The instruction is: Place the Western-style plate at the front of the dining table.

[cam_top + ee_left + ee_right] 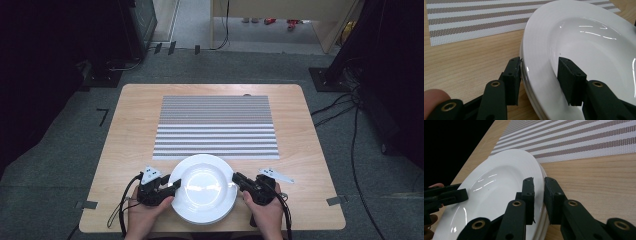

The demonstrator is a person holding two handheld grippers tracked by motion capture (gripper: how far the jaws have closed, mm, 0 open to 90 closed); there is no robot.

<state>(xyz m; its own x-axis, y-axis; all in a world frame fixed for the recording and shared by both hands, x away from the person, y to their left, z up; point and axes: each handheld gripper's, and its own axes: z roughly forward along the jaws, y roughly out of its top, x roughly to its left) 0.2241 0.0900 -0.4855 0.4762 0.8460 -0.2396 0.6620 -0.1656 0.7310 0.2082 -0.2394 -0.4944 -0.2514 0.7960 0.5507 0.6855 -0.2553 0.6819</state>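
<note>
High view: a white plate [203, 188] lay at the middle of the surface's [125, 130] near edge, just short of a striped placemat [216, 126], with the left tongs [171, 187] at its left rim and the right tongs [238, 180] at its right rim, seemingly placed opposite each other so that the plate could be lifted level. Left gripper view: the left tongs [540, 75] stood well open, one jaw outside the rim and one over the plate's [584, 47] inner slope, not yet pinching; edge lines hinted at a stack, though the count was unclear. Right gripper view: the right tongs [539, 195] were nearly closed across the rim of the plate [499, 187]; actual contact was hard to judge. The plate's near part was cut off.
</note>
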